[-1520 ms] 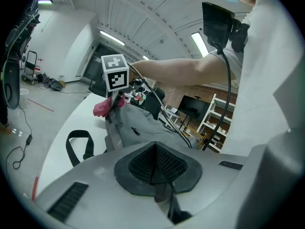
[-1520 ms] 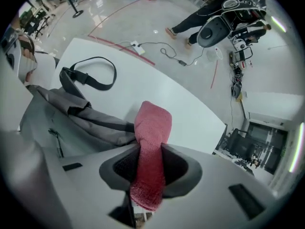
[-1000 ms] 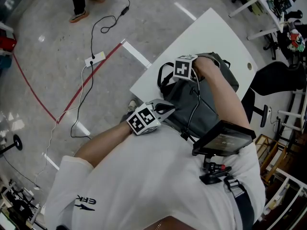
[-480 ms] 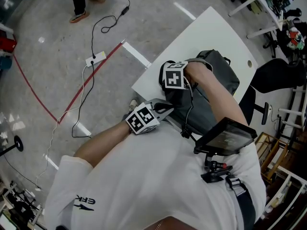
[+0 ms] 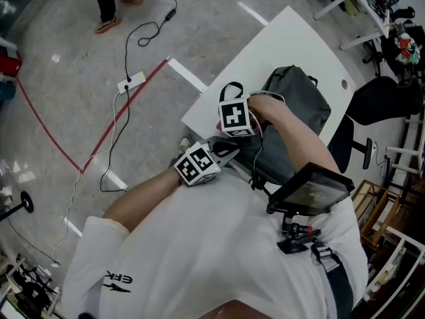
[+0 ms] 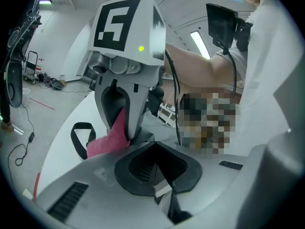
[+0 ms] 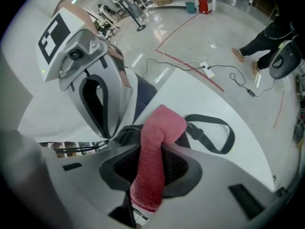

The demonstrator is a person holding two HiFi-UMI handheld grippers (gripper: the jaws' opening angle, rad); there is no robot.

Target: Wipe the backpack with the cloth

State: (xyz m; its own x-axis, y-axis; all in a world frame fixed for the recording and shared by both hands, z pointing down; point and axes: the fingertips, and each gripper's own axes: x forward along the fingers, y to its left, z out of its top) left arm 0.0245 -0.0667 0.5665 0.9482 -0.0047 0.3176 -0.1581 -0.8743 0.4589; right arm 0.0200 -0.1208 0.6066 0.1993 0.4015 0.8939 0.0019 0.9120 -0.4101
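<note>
You are pinching the pink cloth [image 7: 153, 149] in the right gripper [image 6: 125, 134]. Its jaws are closing on the cloth, which is running up between them and bulging out past the tips in a folded end. That end is sitting against the dark end of the grey backpack [image 5: 299, 102], just beside the black strap loop [image 7: 215, 127] that is lying on the white table [image 5: 279, 42].

The backpack is lying on the table, close to the edge nearest you, and your right arm is reaching across it, so the right gripper is hanging over the end by the strap.

You are holding the left gripper [image 7: 110, 130] just beside the right one, at the backpack's near edge. Its jaws are pressing together, with the tips right at the dark fabric. You cannot tell from any view whether they are catching any of it.

Beyond the table, a white power strip [image 5: 131, 82] with its black cable is lying on the floor, next to a red line [image 5: 113, 121].
</note>
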